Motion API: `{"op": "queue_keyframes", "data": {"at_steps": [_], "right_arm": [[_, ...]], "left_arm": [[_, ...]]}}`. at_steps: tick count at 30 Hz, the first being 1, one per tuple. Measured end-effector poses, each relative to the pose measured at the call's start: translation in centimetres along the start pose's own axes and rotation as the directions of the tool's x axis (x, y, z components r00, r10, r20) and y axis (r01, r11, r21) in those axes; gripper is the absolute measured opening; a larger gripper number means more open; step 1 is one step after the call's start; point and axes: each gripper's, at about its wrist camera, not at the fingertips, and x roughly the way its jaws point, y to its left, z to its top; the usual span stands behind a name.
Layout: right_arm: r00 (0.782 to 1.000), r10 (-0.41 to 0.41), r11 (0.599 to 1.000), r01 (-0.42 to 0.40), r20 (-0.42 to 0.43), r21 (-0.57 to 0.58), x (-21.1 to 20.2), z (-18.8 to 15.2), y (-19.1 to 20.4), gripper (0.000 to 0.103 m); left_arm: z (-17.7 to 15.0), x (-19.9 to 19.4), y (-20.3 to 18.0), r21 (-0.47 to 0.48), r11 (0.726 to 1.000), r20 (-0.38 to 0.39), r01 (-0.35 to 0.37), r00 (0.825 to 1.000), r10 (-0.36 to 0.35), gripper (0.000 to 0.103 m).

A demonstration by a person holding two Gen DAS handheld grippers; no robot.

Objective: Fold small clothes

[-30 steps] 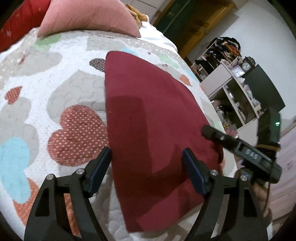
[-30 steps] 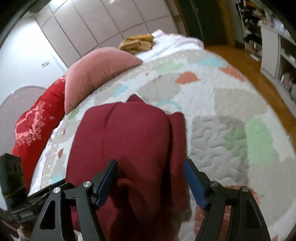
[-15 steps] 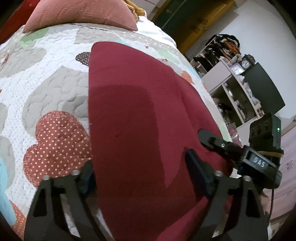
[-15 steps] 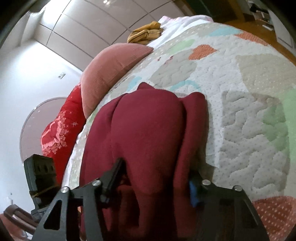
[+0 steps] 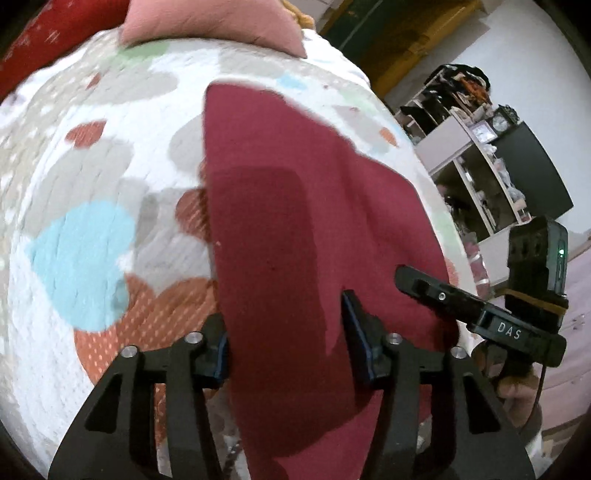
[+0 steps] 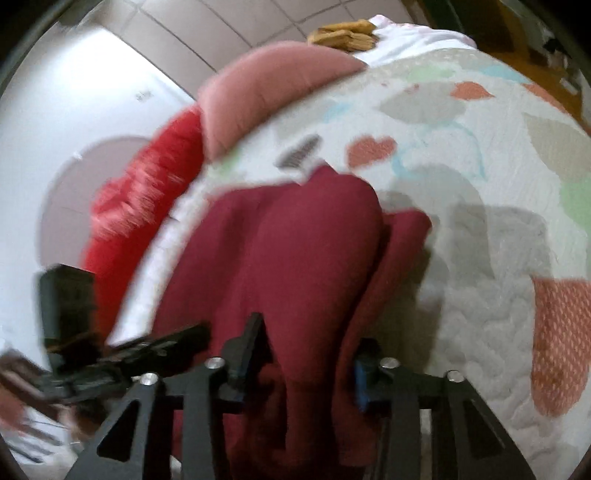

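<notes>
Gripping only the near hem of the maroon garment (image 5: 280,236) with both tongs, we judge the main danger to be uneven lifting: if one hand rises or travels faster than the other, the soft knit could skew and the fold line would run crooked. Our left gripper (image 5: 284,332) has its fingers part closed with the cloth's near edge running between them; whether the pads truly pinch the fabric we cannot tell. Our right gripper (image 6: 301,356) likewise straddles a bunched ridge of the same cloth, fingers narrowed around it, grip unconfirmed. A loose pinch could let the hem slide out mid-fold, since the fabric looks smooth, matte and limp

The garment lies flat along the quilt (image 5: 85,236), stretching away from us toward the pink pillow (image 5: 214,18), its far end tapering to a rounded point. On the right-hand side it already shows doubled layers and soft rolls. The quilt beneath is stitched and dimpled, patterned with hearts and pastel patches; its texture may drag on the cloth and pull wrinkles into the lower layer. Both views are blurred, so fine creases stay uncertain
</notes>
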Motion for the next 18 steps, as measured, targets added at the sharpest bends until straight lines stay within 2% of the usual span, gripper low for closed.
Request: {"op": "queue_keyframes", "data": {"at_steps": [1, 2, 5, 7, 8, 10, 11, 13, 15, 18], "right_arm": [[1.000, -0.022, 1.000, 0.022, 0.003, -0.001, 0.2, -0.2, -0.1, 0.058], [0.999, -0.047, 0.999, 0.047, 0.010, 0.011, -0.1, -0.4, -0.2, 0.059], [0.996, -0.090, 0.996, 0.090, 0.022, 0.017, -1.7, -0.2, -0.1, 0.059], [0.991, -0.108, 0.994, 0.110, 0.073, -0.019, -3.9, -0.3, 0.5, 0.059], [0.988, -0.113, 0.991, 0.119, 0.101, -0.053, -4.8, -0.4, 1.1, 0.057], [0.985, -0.120, 0.978, 0.138, 0.120, -0.155, -5.6, -0.7, 2.8, 0.046], [0.985, -0.125, 0.966, 0.147, 0.117, -0.210, -5.4, -1.0, 3.9, 0.043], [0.988, -0.128, 0.956, 0.147, 0.090, -0.254, -4.2, -1.2, 4.6, 0.029], [0.981, -0.191, 0.941, 0.193, 0.035, -0.278, -1.8, -1.9, 4.6, 0.027], [0.975, -0.219, 0.939, 0.219, 0.030, -0.265, -1.2, -2.4, 4.2, 0.027]], "left_arm": [[-0.2, -0.2, 0.2, -0.012, 1.000, 0.014, 0.003, 1.000, -0.002, 0.064], [-0.4, -0.6, 0.3, -0.017, 1.000, 0.025, -0.001, 1.000, 0.002, 0.067], [-0.5, -2.3, 0.3, -0.005, 0.999, 0.069, -0.037, 0.997, 0.037, 0.068], [-0.3, -3.1, 0.2, -0.001, 0.997, 0.103, -0.076, 0.992, 0.076, 0.070], [-0.2, -3.6, 0.1, 0.002, 0.995, 0.123, -0.103, 0.987, 0.102, 0.072], [-0.3, -4.1, -0.3, 0.004, 0.988, 0.157, -0.153, 0.976, 0.150, 0.077], [-0.4, -4.3, -0.4, 0.006, 0.985, 0.170, -0.170, 0.971, 0.166, 0.077], [-0.8, -4.5, -0.9, 0.017, 0.980, 0.190, -0.200, 0.963, 0.194, 0.077], [-1.1, -4.5, -1.4, 0.031, 0.972, 0.209, -0.234, 0.952, 0.223, 0.077], [-1.3, -4.8, -2.0, 0.043, 0.962, 0.239, -0.270, 0.938, 0.253, 0.077]]}}
